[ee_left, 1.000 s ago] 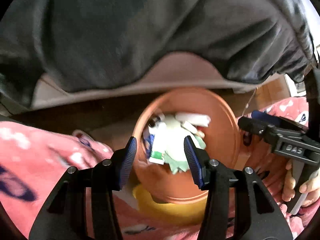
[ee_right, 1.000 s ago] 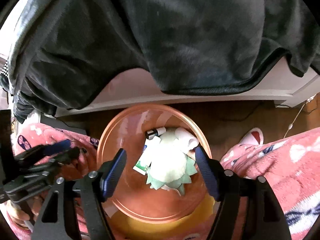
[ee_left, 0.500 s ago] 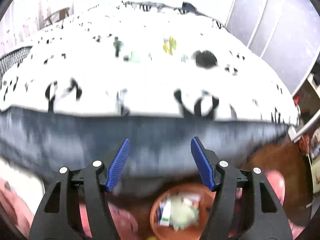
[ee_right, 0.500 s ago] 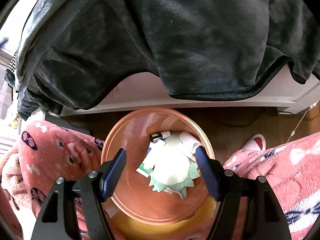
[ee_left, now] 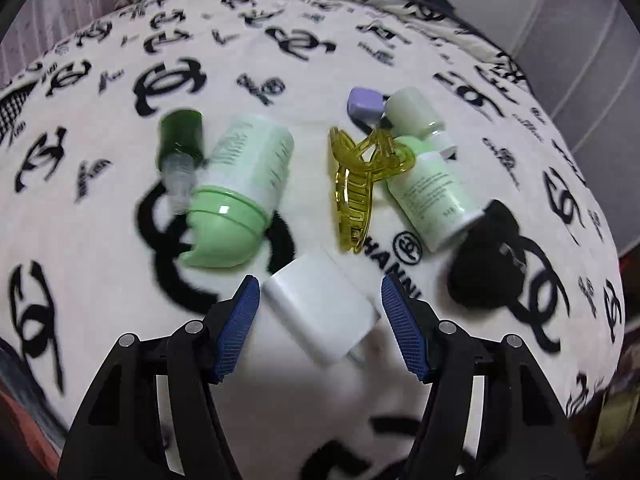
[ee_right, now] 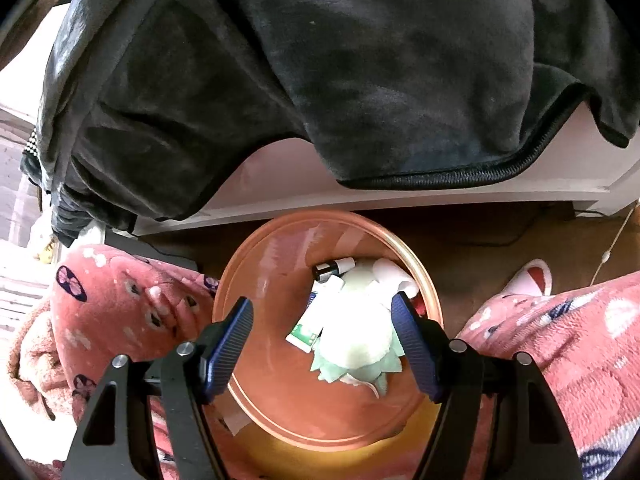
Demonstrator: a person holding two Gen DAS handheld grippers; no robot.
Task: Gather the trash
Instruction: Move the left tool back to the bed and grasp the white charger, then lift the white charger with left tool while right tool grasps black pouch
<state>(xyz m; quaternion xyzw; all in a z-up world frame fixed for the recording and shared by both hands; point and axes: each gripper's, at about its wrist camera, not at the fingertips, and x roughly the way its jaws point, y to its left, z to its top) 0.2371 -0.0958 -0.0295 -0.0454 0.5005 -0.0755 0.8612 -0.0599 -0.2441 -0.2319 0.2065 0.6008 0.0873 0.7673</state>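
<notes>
Left wrist view: the left gripper (ee_left: 320, 312), jaws apart, straddles a white box (ee_left: 320, 308) on the bed (ee_left: 320, 60), below the green bottle (ee_left: 236, 192); next, likely closing.

Right wrist view: the right gripper (ee_right: 322, 344), jaws apart and empty, hovers over the trash bin (ee_right: 260, 280).

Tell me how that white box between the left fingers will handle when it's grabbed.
The white box looks smooth and glossy, so it may slip against the pads. Its rounded corners and skewed lie between the open left gripper could make it twist. On the plush blanket it likely sinks, not slides.
</notes>
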